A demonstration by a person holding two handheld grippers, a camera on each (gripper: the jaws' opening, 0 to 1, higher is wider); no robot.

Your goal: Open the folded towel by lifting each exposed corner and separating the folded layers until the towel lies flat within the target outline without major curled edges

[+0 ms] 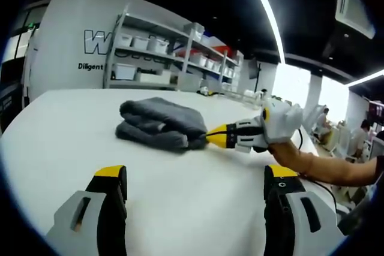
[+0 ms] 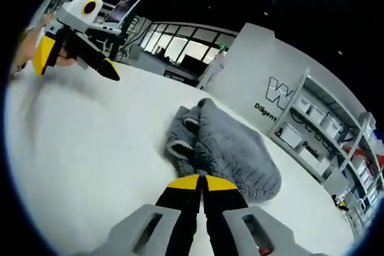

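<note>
**Right claw pinched at the edge of the folded towel, left claw held back**

In the left gripper view, the left claw stands with its two jaws wide apart over bare white desk, holding nothing. The grey towel lies folded in a thick, rumpled bundle beyond it, well apart from its tips. At the bundle's right edge the right claw comes in from the right with yellow tips together, touching the towel's lower fold; whether cloth is caught between them cannot be told from here.

In the right gripper view, the left claw hovers at upper left above the desk, well apart from the towel. The right claw rises from the bottom with jaws together, its yellow tips at the towel's near edge; a grip on the cloth is not clearly shown.

The towel is plush and fuzzy, its rolled layers showing pale loops at the left end. Behind the desk, metal shelves carry white storage bins; their contents cannot be seen.
</note>
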